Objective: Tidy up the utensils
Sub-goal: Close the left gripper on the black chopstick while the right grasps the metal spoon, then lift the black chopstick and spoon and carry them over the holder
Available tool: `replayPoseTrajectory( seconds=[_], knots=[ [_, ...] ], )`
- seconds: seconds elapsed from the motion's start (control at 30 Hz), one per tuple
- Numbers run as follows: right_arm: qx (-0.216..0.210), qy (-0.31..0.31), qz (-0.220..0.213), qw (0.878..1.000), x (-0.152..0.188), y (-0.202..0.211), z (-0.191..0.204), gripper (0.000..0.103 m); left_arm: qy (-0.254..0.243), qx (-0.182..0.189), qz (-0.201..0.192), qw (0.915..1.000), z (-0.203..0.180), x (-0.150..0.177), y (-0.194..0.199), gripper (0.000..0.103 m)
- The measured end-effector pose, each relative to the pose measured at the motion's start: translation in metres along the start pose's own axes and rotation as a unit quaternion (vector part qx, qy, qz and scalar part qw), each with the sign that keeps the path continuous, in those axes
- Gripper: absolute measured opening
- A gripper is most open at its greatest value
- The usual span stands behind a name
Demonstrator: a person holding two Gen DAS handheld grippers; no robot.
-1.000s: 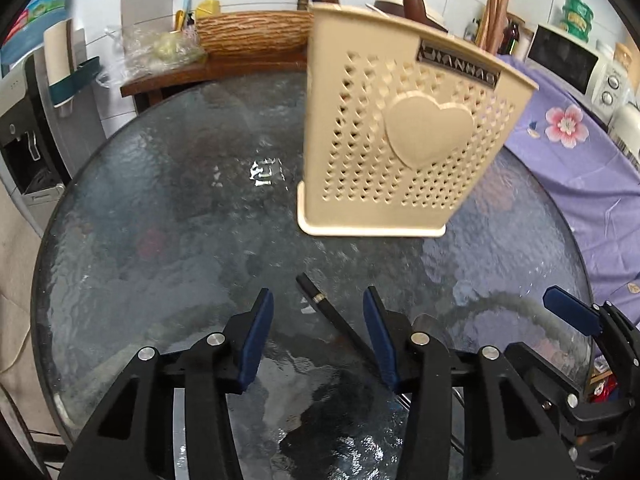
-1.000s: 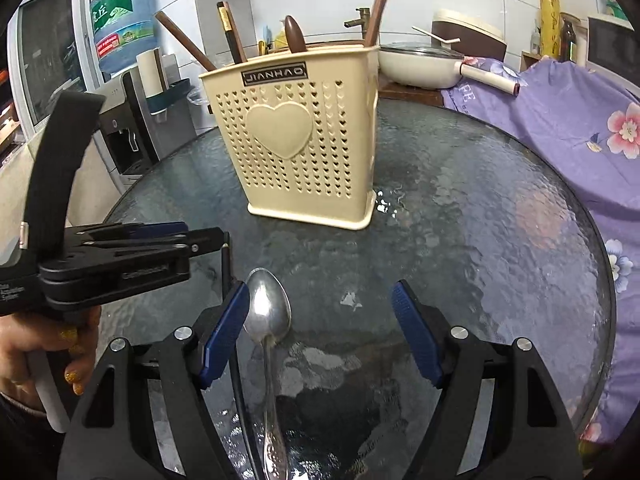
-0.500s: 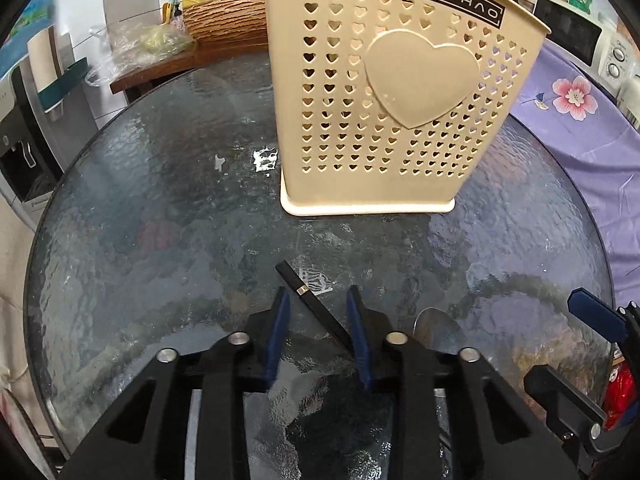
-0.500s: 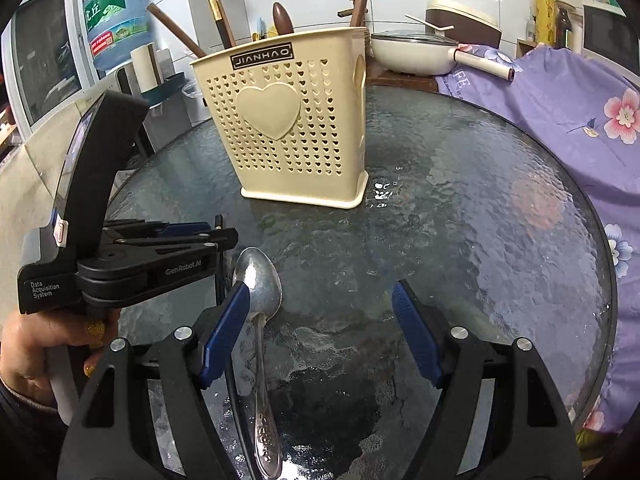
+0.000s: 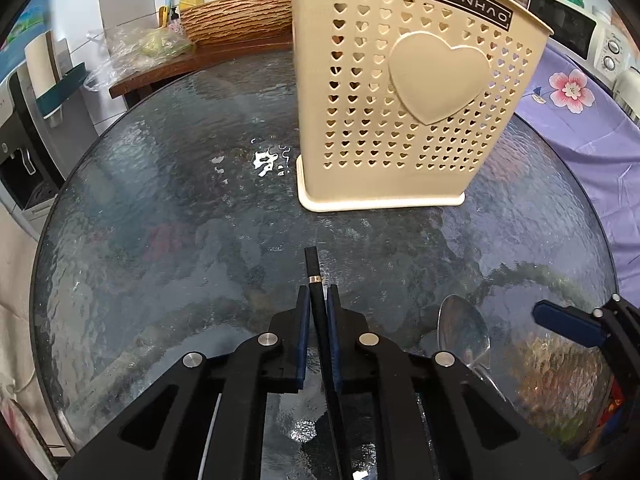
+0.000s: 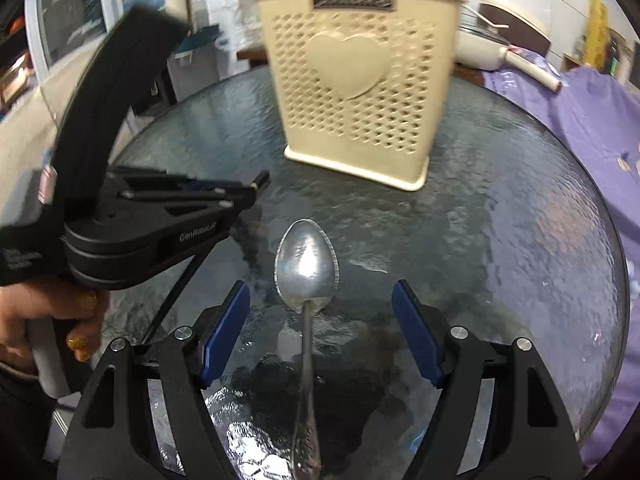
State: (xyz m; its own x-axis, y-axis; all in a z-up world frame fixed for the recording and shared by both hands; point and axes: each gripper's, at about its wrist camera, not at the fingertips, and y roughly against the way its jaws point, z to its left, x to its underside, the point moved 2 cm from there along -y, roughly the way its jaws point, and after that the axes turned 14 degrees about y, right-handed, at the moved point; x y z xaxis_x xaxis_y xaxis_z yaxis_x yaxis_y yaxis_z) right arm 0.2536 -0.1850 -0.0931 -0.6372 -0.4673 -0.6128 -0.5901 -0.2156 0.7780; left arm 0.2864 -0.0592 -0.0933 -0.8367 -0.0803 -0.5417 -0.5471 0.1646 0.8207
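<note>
A black chopstick (image 5: 312,264) lies on the round glass table (image 5: 160,200), and my left gripper (image 5: 318,296) is shut on it, its tip sticking out past the blue pads. The same chopstick (image 6: 176,292) trails back below the left gripper (image 6: 256,184) in the right wrist view. A metal spoon (image 6: 306,260) lies bowl forward on the glass. My right gripper (image 6: 320,296) stands open astride its neck, pads well clear of it. The cream perforated utensil holder (image 5: 416,92) with a heart stands upright behind, holding several wooden utensils.
A purple floral cloth (image 5: 580,120) covers the surface right of the table. Behind the table a wooden counter carries a wicker basket (image 5: 236,16) and a white pan (image 6: 480,52). A person's hand (image 6: 24,320) grips the left gripper's handle.
The left gripper's jaws closed onto the chopstick, which now points straight ahead. The right gripper shifted sideways, so the spoon went from beside its left finger to midway between both.
</note>
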Motion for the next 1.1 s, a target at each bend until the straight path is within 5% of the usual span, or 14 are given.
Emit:
replayPoseTrajectory(
  seconds=[0.57, 0.77, 1.1],
  knots=[
    [-0.01, 0.019, 0.039, 0.999, -0.022, -0.029, 0.005, 0.06, 0.0, 0.005, 0.002, 1.0, 0.002, -0.001, -0.001, 0.008],
    [-0.014, 0.03, 0.037, 0.999, -0.034, -0.036, 0.013, 0.039, 0.002, 0.005, 0.001, 1.0, 0.002, 0.0, -0.001, 0.008],
    [-0.024, 0.02, 0.028, 0.999, -0.031, -0.034, 0.012, 0.038, 0.007, 0.004, -0.001, 1.0, 0.0, -0.001, -0.001, 0.007]
  ],
)
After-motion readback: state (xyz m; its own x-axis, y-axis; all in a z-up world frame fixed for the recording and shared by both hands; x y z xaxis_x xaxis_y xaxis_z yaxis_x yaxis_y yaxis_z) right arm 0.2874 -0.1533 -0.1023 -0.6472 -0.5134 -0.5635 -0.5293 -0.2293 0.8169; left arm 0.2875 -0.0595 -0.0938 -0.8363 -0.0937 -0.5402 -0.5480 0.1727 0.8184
